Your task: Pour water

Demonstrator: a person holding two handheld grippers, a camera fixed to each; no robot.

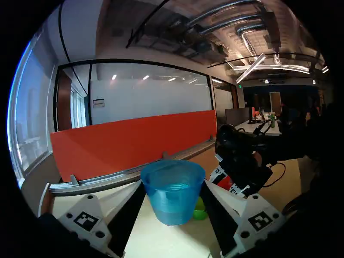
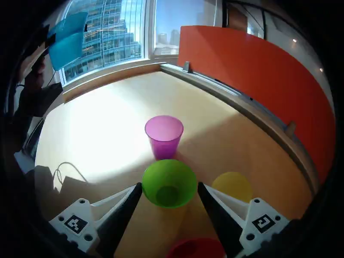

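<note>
Step in hand: pre-pour. The source cup is gripped and level, with no tilt started.

Left gripper (image 1: 173,185): narrow, both fingers clamped on the blue cup (image 1: 173,204). In the left gripper view the cup stands upright. The water (image 1: 175,188) sits partway up with a flat surface, and nothing is spilling.

Right gripper (image 2: 168,185): closed to cup width on the green cup (image 2: 169,178). The fingers look to touch its wall at 9 and 3 o'clock, so I read it as held. The green cup looks empty.

Layout in the right gripper view, clocked off the green cup:
- purple cup (image 2: 164,135) at 12 o'clock, near, standing on the table (image 2: 107,124)
- yellow cup (image 2: 232,185) at 3 o'clock, just beside the finger on that side
- red cup (image 2: 195,248) at 6 o'clock, cut off by the view edge
- blue cup at 10 o'clock, high over the table and well apart from the green cup

It looks canted there, but that could be lens distortion.

In the left gripper view the right gripper sits at 3 o'clock of the blue cup, with a sliver of green at 5 o'clock, lower down.

Judgement: the green cup is the likely receiver since it's in hand, but I can't confirm that.

Next move:
- Close the gap and get the blue lip above the green mouth.
- Roll the left wrist slowly while keeping the green cup level.

Risks:
- The thin plastic wall may flex under the clamp.
- The water may slosh on the way over.
- The purple and yellow cups are close enough to catch an overshoot or get knocked.
</note>
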